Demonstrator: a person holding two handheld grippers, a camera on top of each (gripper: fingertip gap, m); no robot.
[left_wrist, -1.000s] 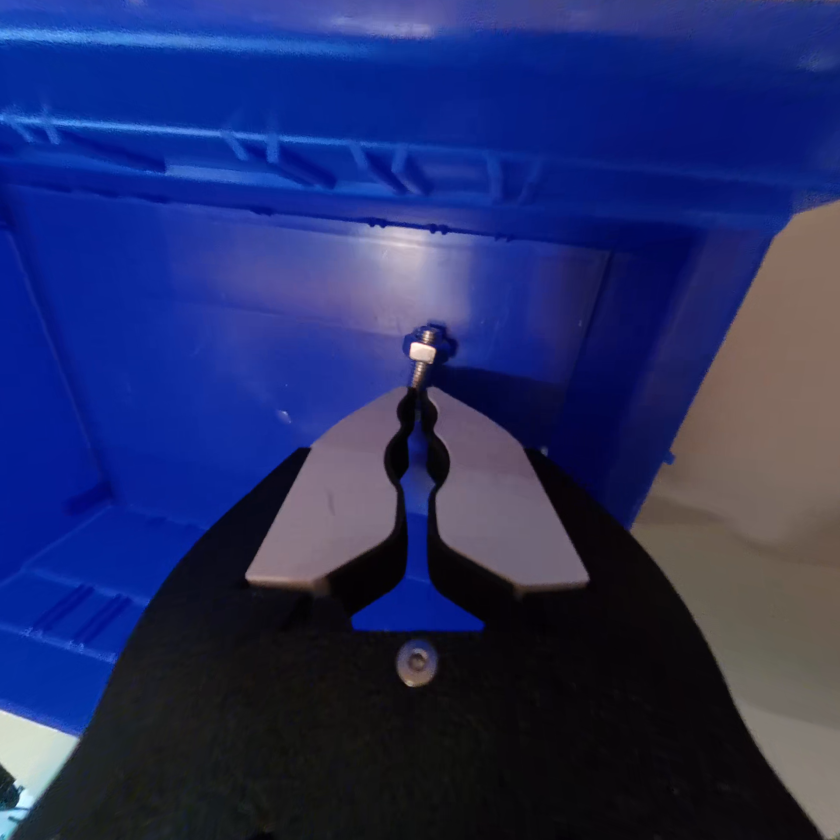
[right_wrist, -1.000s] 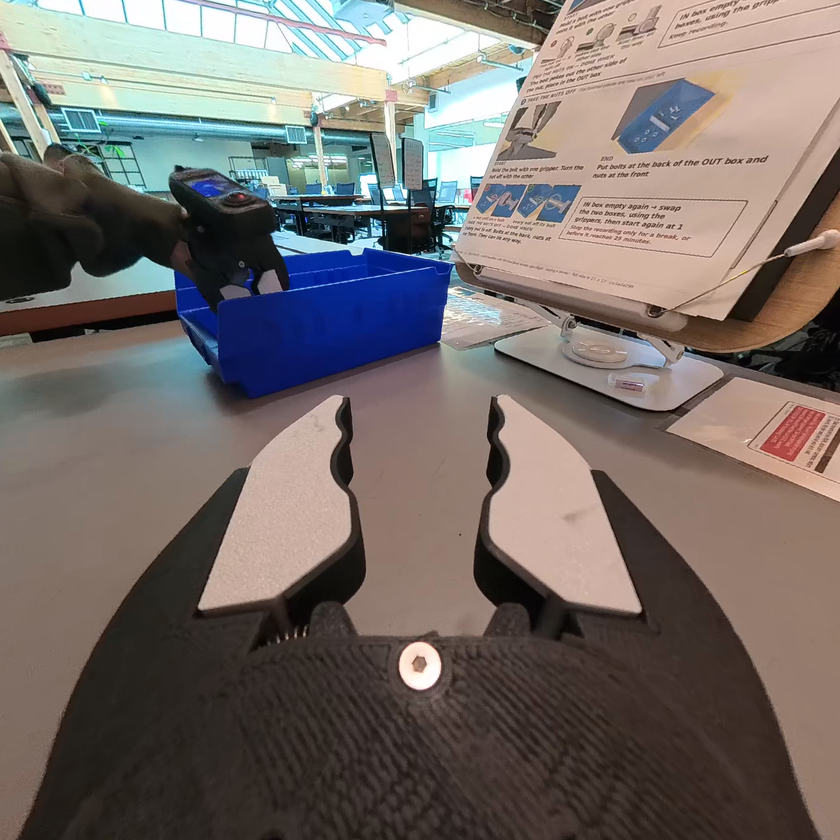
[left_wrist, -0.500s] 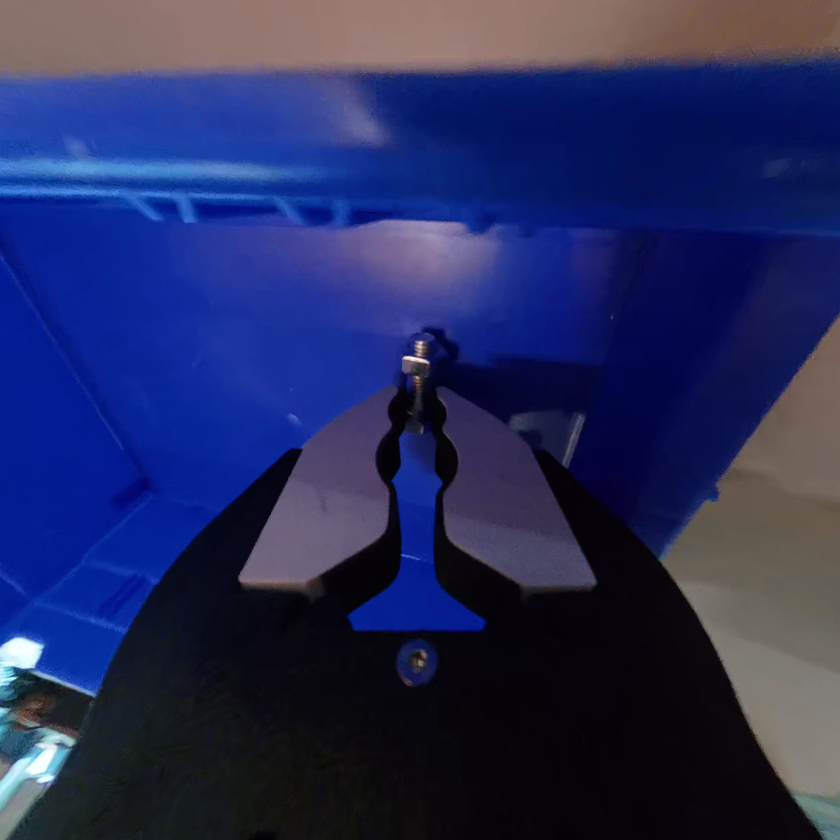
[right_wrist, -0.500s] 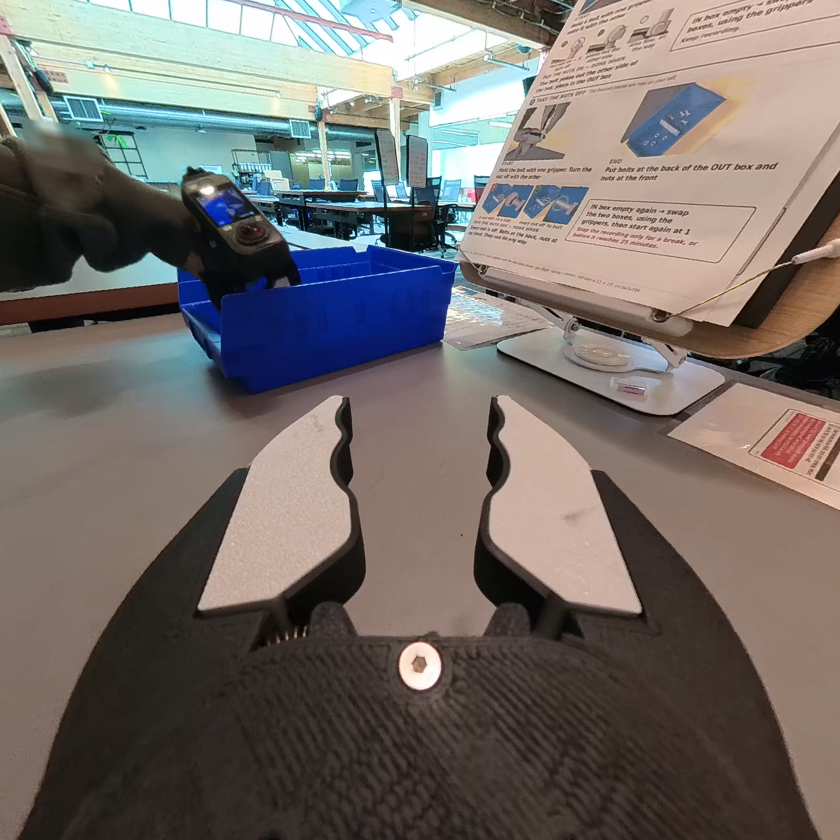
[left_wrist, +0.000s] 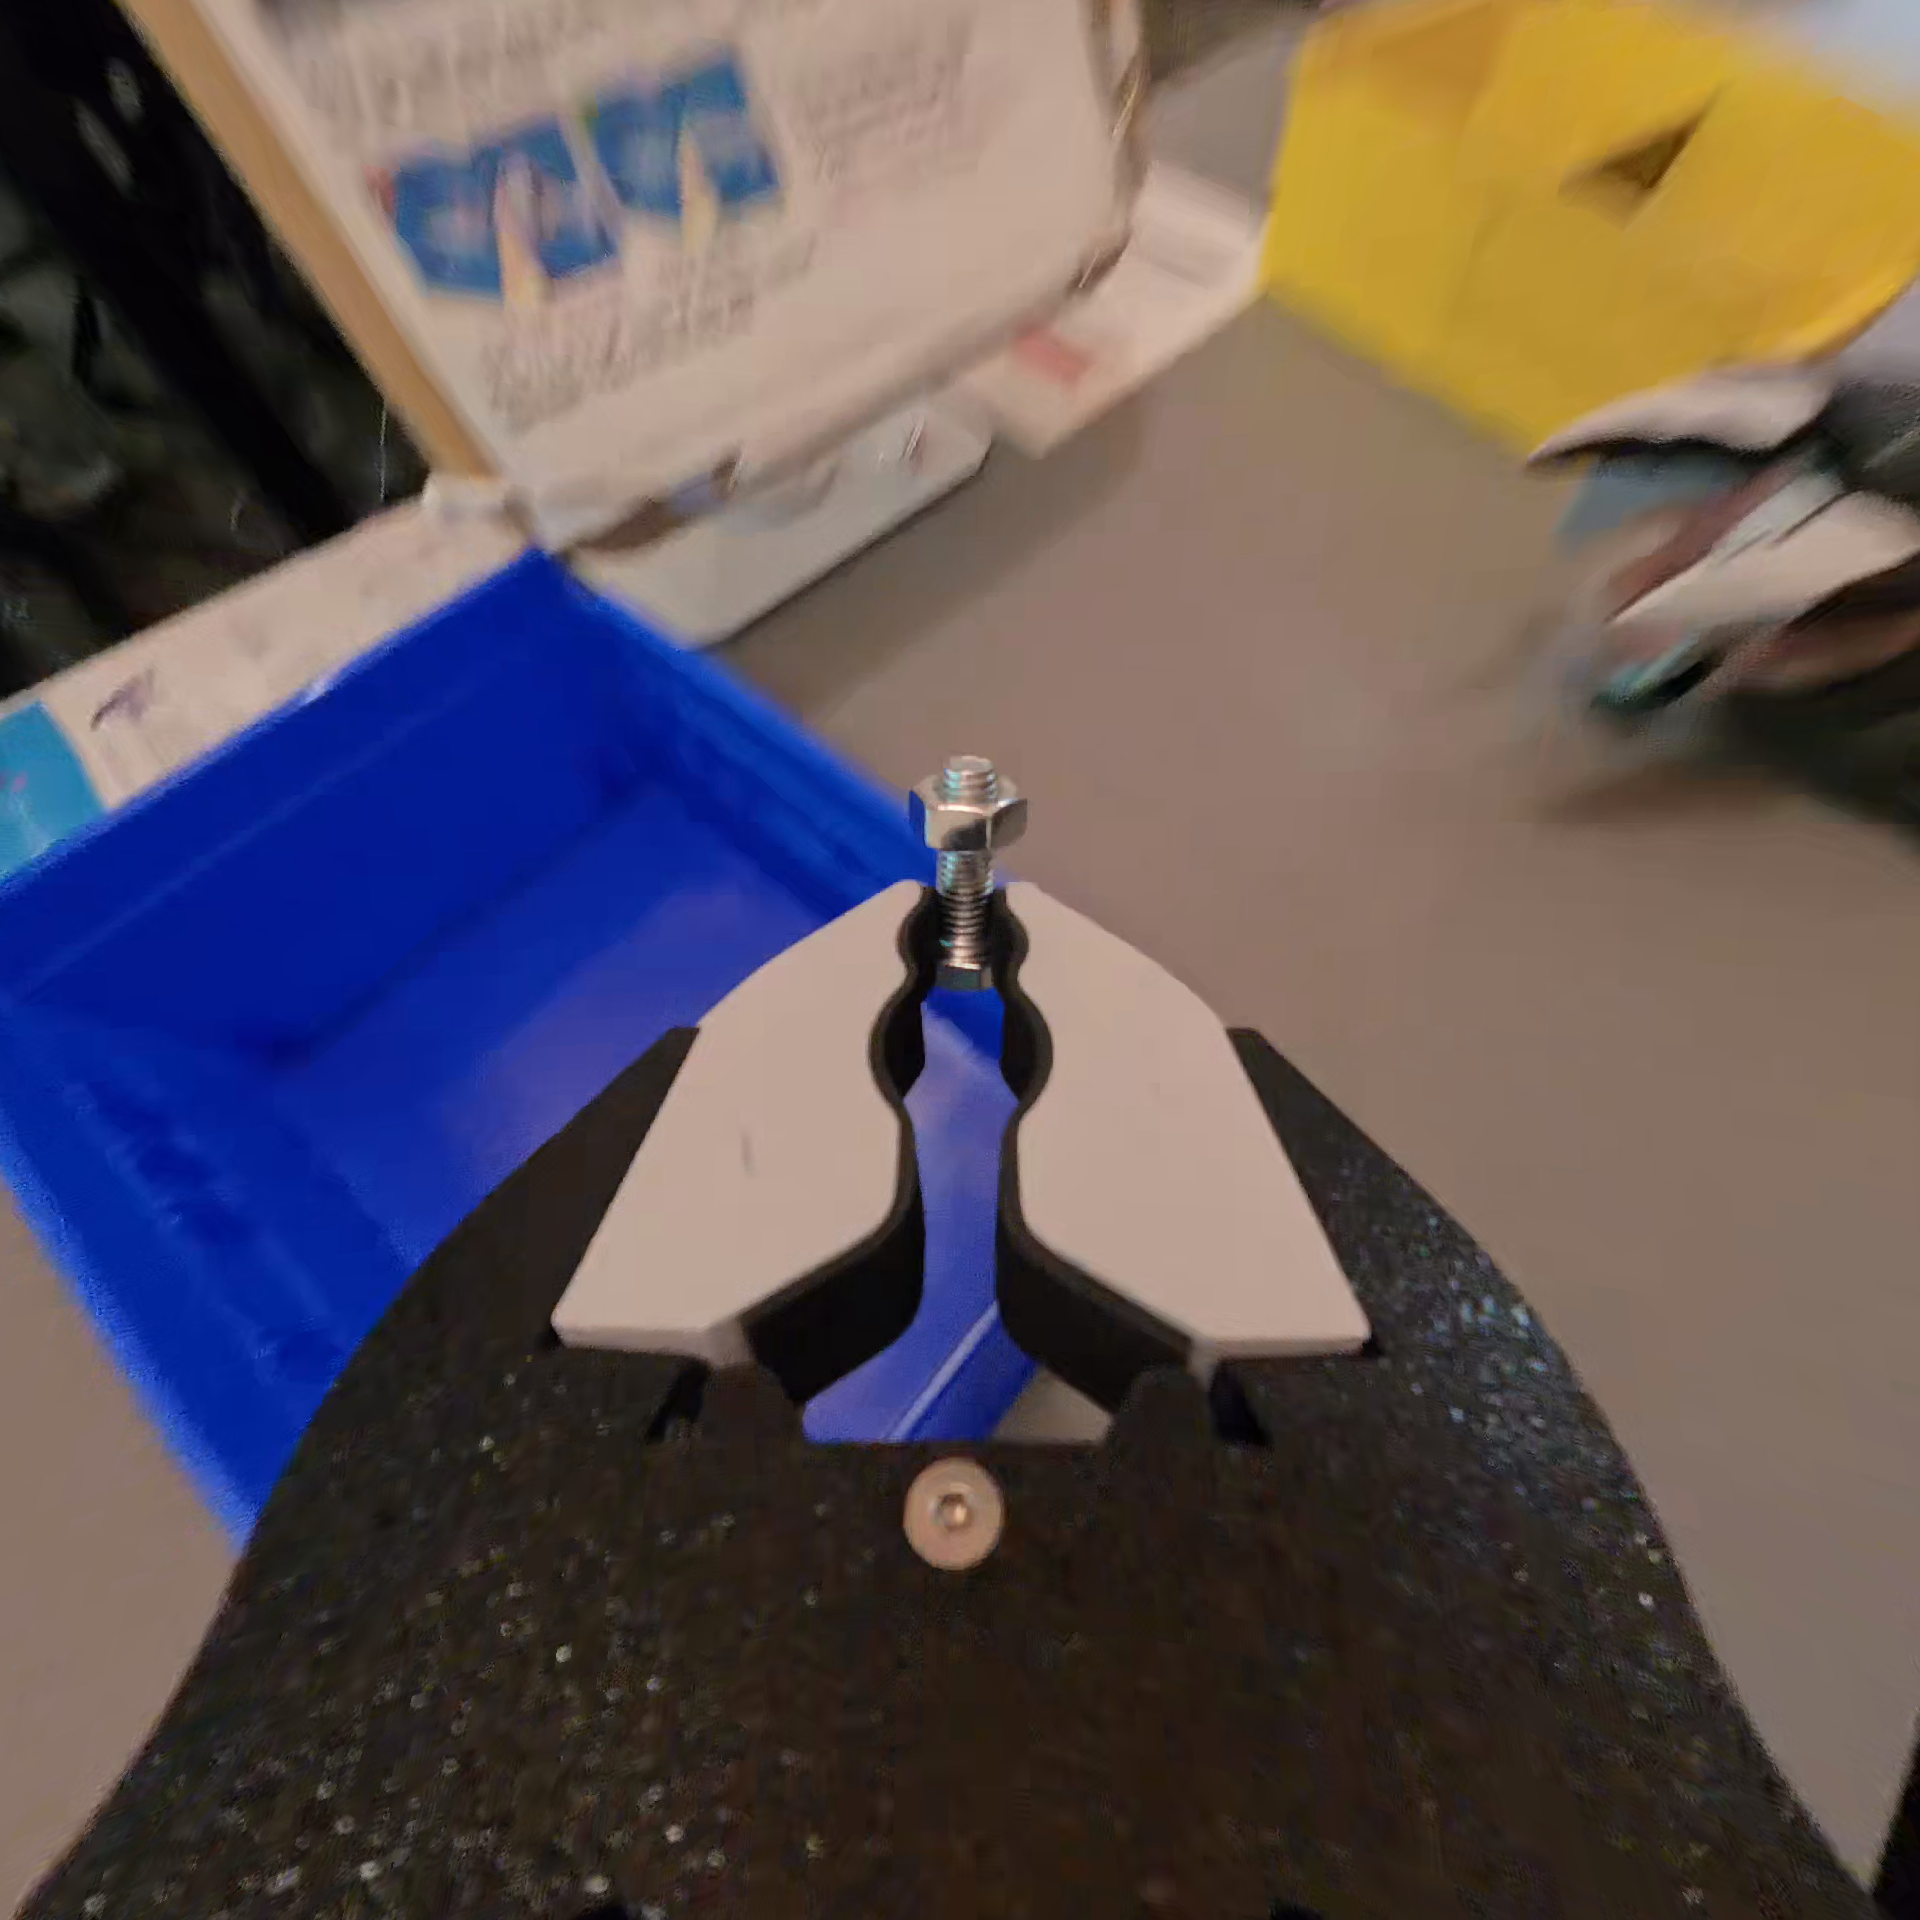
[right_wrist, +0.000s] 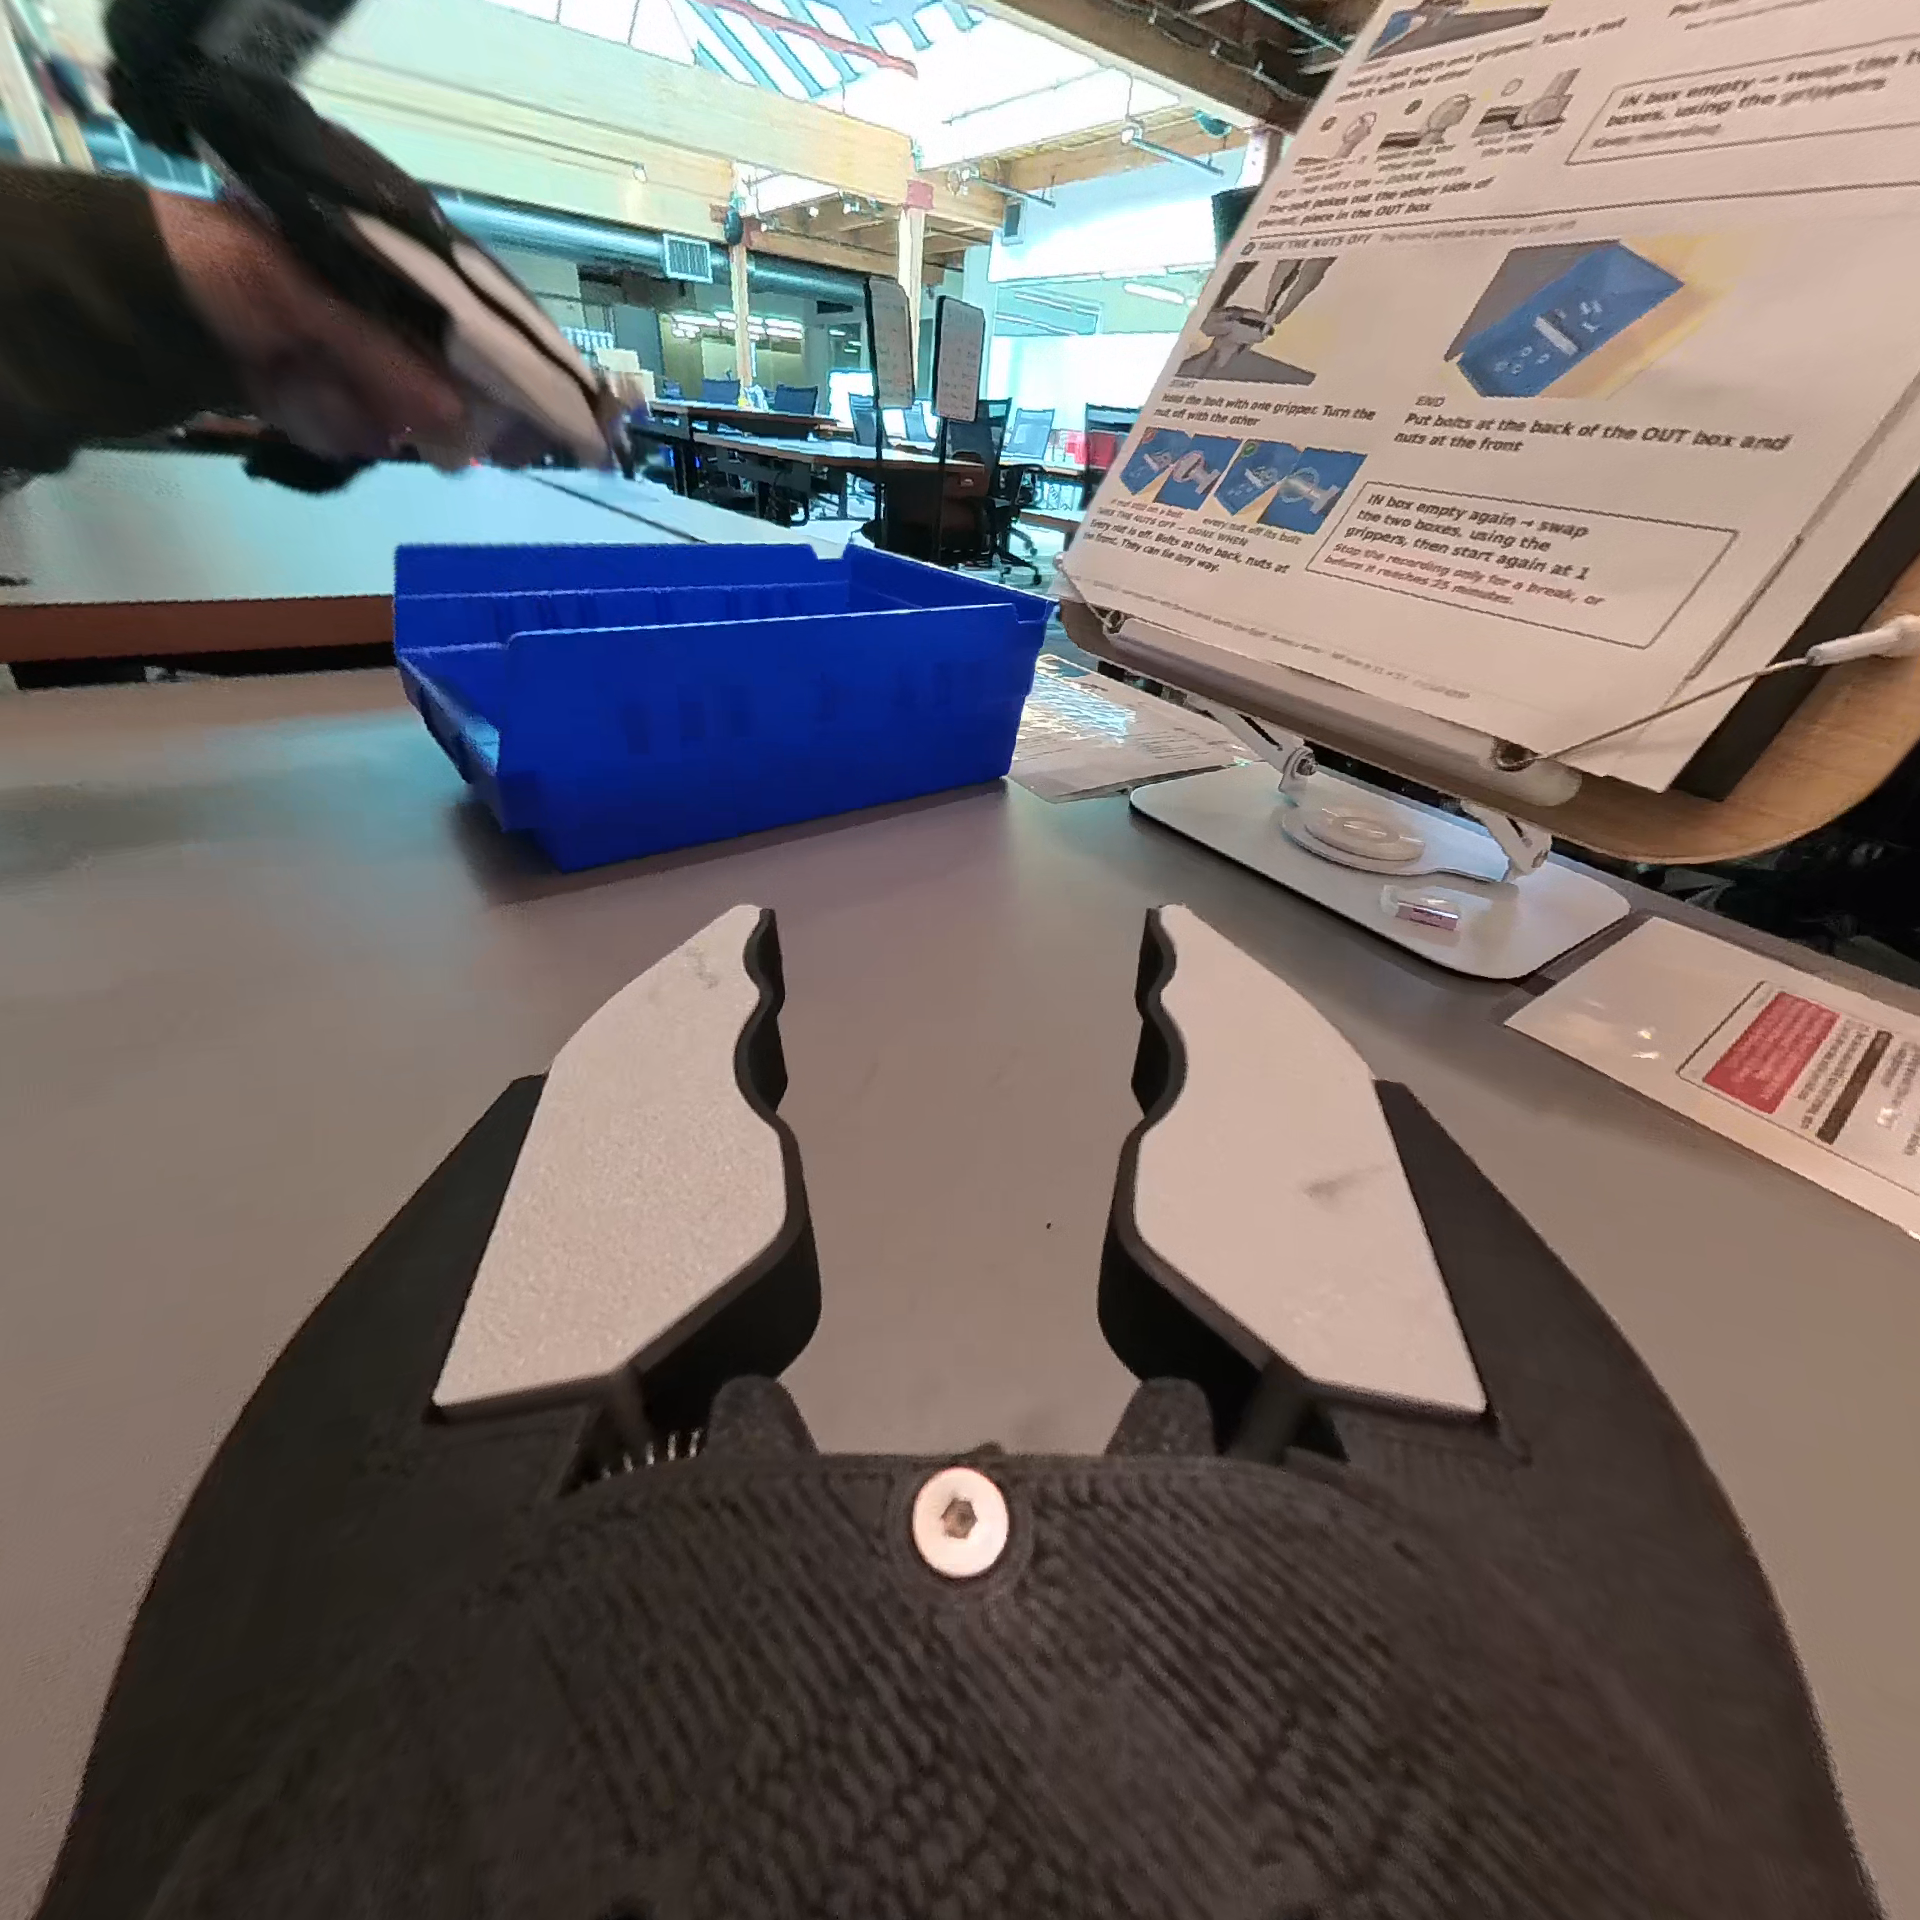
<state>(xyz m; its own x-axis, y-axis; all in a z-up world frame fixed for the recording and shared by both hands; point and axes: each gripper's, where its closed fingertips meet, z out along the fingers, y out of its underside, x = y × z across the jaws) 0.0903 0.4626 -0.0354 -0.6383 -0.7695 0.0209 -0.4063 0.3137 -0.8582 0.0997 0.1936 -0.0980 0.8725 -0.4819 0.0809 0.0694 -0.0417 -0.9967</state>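
Steel threaded bolt (left_wrist: 962, 914) with hex nut (left_wrist: 966, 816) pinched in left gripper (left_wrist: 964, 902); right gripper (right_wrist: 956, 940) spread wide, empty, above smooth grey table (right_wrist: 260, 935).

Grey table (right_wrist: 312, 1039), blue bin (right_wrist: 727, 717), document stand (right_wrist: 1455, 894)

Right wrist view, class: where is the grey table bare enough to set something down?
Bare: the grey table between the open right gripper and the blue bin, and leftward. Crowded: the right, with the document stand and a labelled sheet.
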